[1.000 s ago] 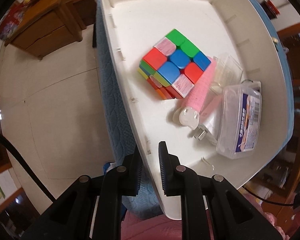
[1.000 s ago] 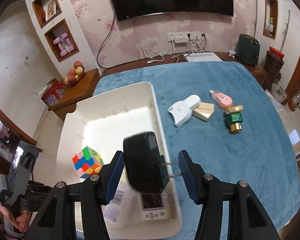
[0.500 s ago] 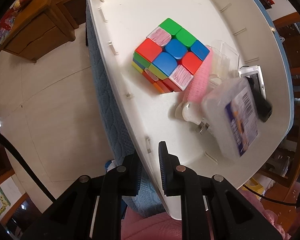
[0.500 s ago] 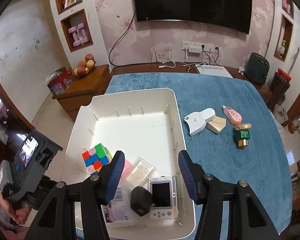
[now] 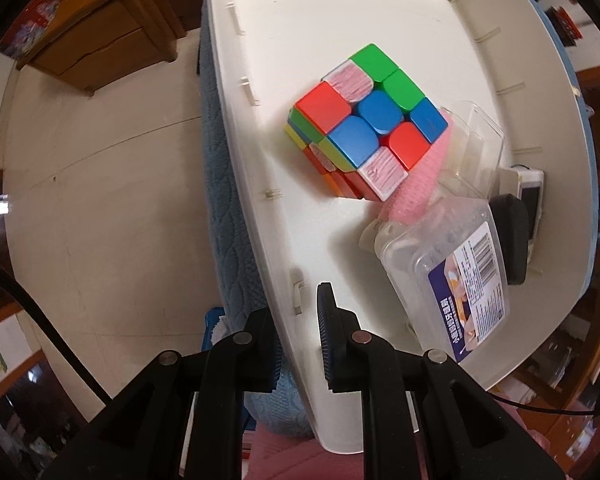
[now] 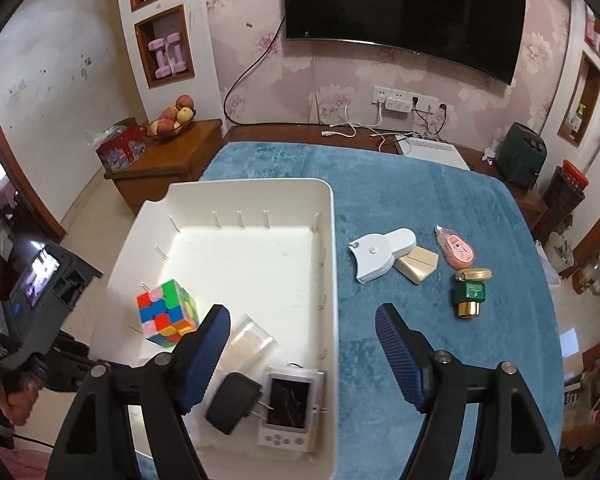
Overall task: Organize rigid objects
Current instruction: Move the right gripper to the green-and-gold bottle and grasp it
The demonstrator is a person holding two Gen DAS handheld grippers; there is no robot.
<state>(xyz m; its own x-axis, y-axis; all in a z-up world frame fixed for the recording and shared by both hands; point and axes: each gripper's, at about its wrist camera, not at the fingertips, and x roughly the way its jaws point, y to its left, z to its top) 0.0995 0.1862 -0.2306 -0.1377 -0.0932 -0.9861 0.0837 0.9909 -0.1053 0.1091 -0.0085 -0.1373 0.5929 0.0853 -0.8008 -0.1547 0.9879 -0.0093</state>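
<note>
Right wrist: right gripper [image 6: 302, 354] opening, empty above black charger [image 6: 234, 408].

White bin [image 6: 332, 248] on a blue cloth [image 6: 440, 200]; multicoloured cube [image 5: 366, 122] (one black charger [image 6: 234, 402]).

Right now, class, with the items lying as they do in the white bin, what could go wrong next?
1. The black plug adapter lies partly on the small white camera; its prongs might scratch the screen.
2. The left gripper pinches the white plastic bin's wall at the blue-covered table's edge; a tug could tip it floorward.
</note>
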